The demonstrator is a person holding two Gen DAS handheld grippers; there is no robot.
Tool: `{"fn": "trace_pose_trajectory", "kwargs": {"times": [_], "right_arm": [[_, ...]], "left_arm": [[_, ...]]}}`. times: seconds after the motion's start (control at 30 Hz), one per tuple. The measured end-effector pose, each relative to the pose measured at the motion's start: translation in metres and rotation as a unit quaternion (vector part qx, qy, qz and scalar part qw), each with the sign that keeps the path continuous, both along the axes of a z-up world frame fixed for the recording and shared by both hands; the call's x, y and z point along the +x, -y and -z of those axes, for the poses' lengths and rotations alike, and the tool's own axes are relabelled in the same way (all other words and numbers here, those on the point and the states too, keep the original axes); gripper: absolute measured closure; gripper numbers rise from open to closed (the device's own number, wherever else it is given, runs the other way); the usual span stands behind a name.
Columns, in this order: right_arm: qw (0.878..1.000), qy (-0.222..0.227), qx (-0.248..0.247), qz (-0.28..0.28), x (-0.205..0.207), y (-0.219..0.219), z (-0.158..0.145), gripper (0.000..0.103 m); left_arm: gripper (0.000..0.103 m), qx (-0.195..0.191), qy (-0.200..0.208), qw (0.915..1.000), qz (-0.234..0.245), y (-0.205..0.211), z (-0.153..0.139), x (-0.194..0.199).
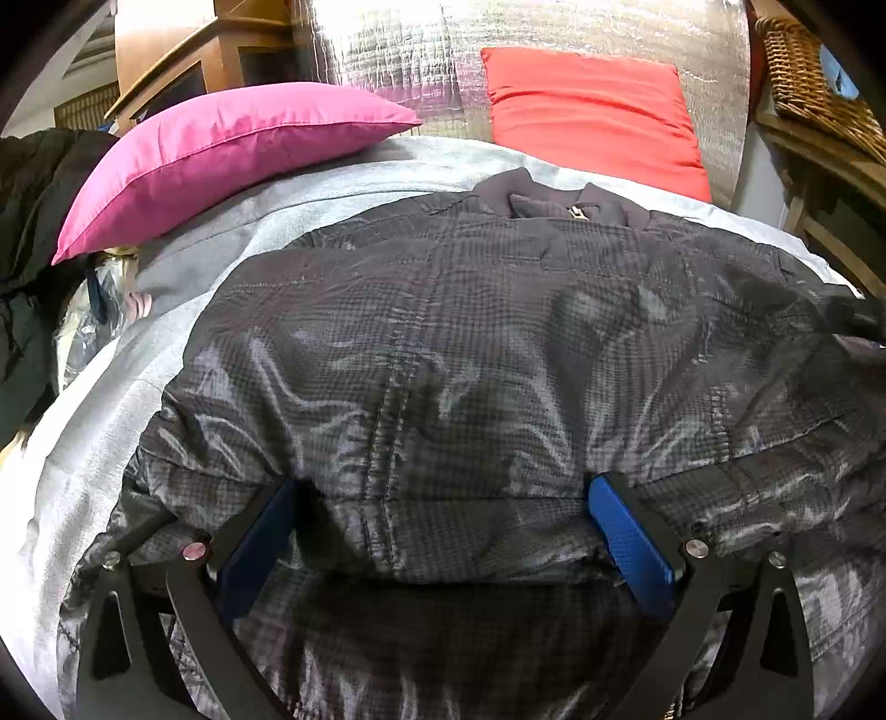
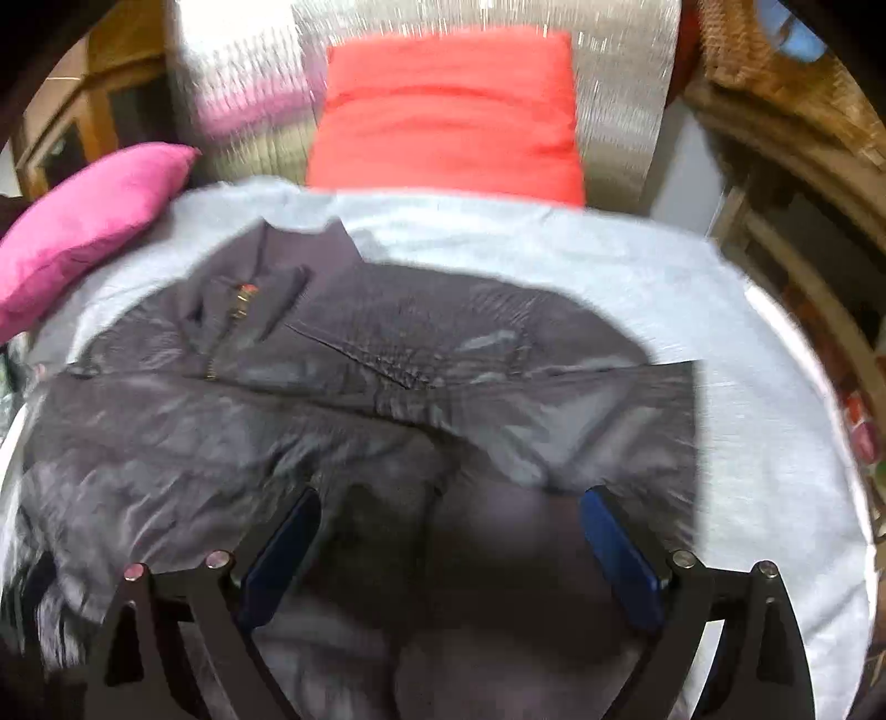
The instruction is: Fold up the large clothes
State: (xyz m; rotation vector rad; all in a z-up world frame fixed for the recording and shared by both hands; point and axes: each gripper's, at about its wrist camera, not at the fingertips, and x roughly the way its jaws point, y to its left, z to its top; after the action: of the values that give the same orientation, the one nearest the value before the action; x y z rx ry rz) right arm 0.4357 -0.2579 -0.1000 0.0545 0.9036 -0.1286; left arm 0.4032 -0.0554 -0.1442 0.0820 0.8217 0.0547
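Dark grey checked jacket (image 1: 443, 343) lies spread on the pale grey sheet (image 1: 83, 443) of the bed, collar (image 1: 531, 199) away from me, zip pull showing at the neck.

My left gripper (image 1: 443, 531) is low over the hem end. Its fingers are spread wide, blue pads (image 1: 631, 543) facing each other. A puffed ridge of jacket fabric sits between them; it bulges close to both pads, but I cannot tell whether they actually press on it. More jacket lies under the gripper frame, toward me.

My right gripper (image 2: 448, 531), fingers spread wide as well, hangs above the jacket's right side. Between the pads (image 2: 620, 554) is only dark cloth lying below, nothing clamped. This view is blurred. Here a sleeve (image 2: 581, 399) is laid across the body of the jacket, its squared end reaching out onto the sheet to the right. Collar is at upper left in this view.

Surroundings: pink pillow (image 1: 221, 149) at the far left of the bed, resting on the sheet; red pillow (image 1: 592, 111) at the far end, leaning against a silvery quilted panel (image 1: 398, 50). A wicker basket (image 1: 814, 77) sits on wooden furniture at the right. Dark clothing (image 1: 33, 221) is heaped at the left edge, with some clear plastic wrap just beside it.
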Motion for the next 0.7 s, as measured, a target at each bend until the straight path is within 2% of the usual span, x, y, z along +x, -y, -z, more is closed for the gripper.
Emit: {"fn": "trace_pose_trajectory", "kwargs": {"times": [0.17, 0.27, 0.37, 0.47, 0.57, 0.7], "right_arm": [[0.999, 0.024, 0.012, -0.022, -0.079, 0.003, -0.019, 0.007], [0.999, 0.022, 0.028, -0.026, -0.132, 0.015, -0.02, 0.007], [0.998, 0.026, 0.063, 0.003, -0.194, 0.05, -0.019, 0.006], [0.993, 0.023, 0.114, 0.03, -0.239, 0.079, -0.004, 0.006], [0.987, 0.019, 0.149, 0.057, -0.271, 0.094, 0.011, 0.006], [0.986, 0.023, 0.158, 0.047, -0.28, 0.088, 0.013, 0.006]], "left_arm": [[0.0, -0.032, -0.003, 0.9995, 0.007, -0.013, -0.016, -0.009], [0.0, -0.047, -0.004, 0.9987, 0.021, -0.035, -0.035, -0.035], [0.0, -0.062, 0.018, 0.9978, 0.012, -0.076, -0.053, -0.075], [0.0, -0.071, 0.022, 0.9968, -0.027, -0.126, -0.055, -0.112], [0.0, -0.07, 0.012, 0.9955, -0.063, -0.161, -0.048, -0.136], [0.0, -0.076, -0.019, 0.9939, -0.077, -0.186, -0.035, -0.16]]}}
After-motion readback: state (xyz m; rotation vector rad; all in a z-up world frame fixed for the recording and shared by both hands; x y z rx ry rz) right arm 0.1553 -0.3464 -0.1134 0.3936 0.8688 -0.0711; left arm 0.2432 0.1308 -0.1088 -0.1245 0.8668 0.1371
